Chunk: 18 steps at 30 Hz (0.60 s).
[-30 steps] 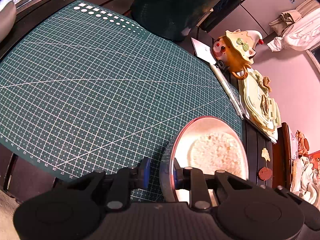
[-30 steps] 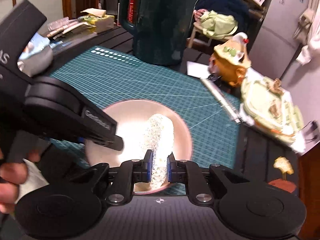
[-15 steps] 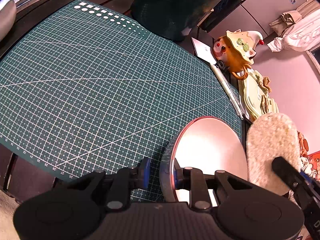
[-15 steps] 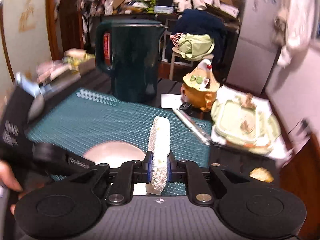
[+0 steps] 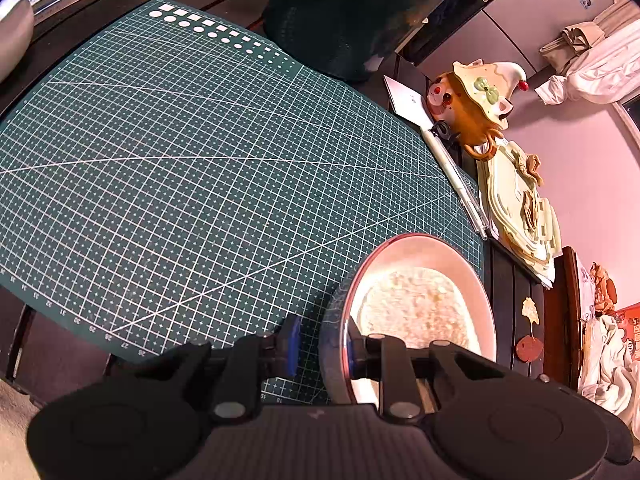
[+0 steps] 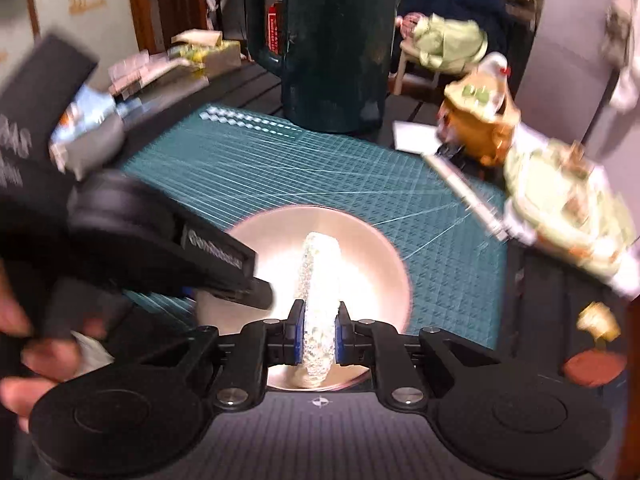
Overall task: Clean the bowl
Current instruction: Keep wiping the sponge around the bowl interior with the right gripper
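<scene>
The bowl (image 5: 464, 264) sits on the near right corner of the green cutting mat (image 5: 200, 168), and everything else is easiest placed from it. The left tool (image 5: 320, 348) pinches the bowl's near rim, its jaws narrow with the wall between the pads. The right tool (image 6: 319, 334) is clamped tight on a pale round scrubbing pad (image 6: 318, 292), held on edge and lowered into the bowl's middle; in the left wrist view the pad's broad face covers much of the bowl's floor.

Risks, as a judgement: the left tool's grip is on a thin, smooth rim, so a hard push from the pad could slide the bowl out of the pads or tip it toward the table edge, which lies just on the near side of the bowl. The pad is held only by its lower edge, so scrubbing sideways could fold it or pull it out of the jaws. The right wrist view is blurred, so whether the pad actually presses on the bowl's floor cannot be told.

Contents: the bowl holds nothing but the pad; no food or water shows. Beyond the bowl, across the mat, stands a dark green jug (image 6: 336, 52), its inside hidden. To the bowl's right lies a pale green lidded container (image 5: 520, 216), contents unclear.
</scene>
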{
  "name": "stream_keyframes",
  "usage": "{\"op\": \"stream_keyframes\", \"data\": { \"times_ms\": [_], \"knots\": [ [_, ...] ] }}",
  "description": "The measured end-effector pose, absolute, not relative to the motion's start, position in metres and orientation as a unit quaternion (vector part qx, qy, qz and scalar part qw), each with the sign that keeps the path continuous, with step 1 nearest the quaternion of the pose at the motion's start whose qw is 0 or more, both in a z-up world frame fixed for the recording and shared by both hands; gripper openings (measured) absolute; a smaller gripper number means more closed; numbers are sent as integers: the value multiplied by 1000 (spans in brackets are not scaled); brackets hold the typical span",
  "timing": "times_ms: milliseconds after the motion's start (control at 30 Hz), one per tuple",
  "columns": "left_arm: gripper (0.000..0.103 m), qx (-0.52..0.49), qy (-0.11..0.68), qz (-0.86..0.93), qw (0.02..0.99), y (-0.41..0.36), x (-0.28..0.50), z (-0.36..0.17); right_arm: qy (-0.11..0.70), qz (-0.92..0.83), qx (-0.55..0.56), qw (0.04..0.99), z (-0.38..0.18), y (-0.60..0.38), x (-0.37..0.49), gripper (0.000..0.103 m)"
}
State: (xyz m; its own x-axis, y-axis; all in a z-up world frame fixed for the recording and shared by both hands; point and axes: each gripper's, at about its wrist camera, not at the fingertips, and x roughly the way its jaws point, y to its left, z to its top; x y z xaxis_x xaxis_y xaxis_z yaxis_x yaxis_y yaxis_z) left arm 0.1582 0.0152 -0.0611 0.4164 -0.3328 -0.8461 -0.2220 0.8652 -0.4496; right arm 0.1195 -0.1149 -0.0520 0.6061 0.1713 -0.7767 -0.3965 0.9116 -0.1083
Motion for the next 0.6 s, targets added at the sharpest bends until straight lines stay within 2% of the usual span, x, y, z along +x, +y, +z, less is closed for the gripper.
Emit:
{"op": "stream_keyframes", "data": {
  "times_ms": [233,467,600],
  "knots": [
    [22,-257,539,-34,801,15,160,-61,370,120,-171,905,-37,-122,115,12],
    [22,-258,540,-34,801,15,161,-61,355,141,-84,920,-5,-152,116,13],
    [22,-258,539,-34,801,16,161,-61,383,186,-48,904,-17,-148,120,13]
  ]
}}
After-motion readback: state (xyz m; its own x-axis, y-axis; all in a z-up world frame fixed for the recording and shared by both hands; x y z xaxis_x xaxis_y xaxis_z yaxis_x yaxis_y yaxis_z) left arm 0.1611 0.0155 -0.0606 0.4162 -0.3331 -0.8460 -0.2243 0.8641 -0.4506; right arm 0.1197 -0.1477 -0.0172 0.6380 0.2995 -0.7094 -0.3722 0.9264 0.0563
